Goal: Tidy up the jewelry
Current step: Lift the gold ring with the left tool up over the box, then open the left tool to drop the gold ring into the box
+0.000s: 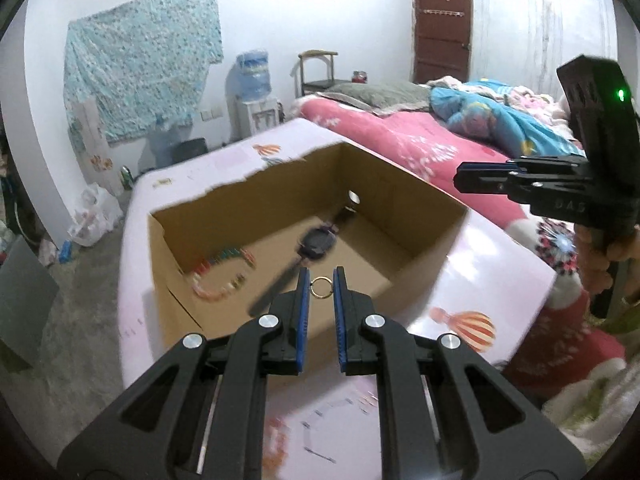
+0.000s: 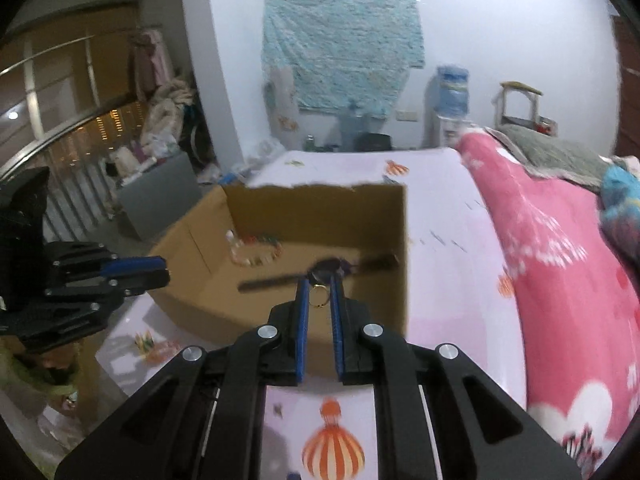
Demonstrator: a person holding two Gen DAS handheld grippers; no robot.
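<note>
Gold ring (image 1: 320, 288) | in left claw (image 1: 321, 280) | box (image 1: 420, 196): watch (image 1: 318, 242), bead bracelet (image 1: 224, 276)

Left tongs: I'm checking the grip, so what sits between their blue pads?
A small gold ring, pinched between the left tongs above the cardboard box, shown in the left wrist view.

Brown cardboard box (image 1: 404, 200) on a pale pink table (image 1: 496, 276) printed with orange-striped balloons — gold ring (image 1: 321, 287), multicoloured bead bracelet (image 1: 222, 276), pink bed (image 2: 560, 280).
</note>
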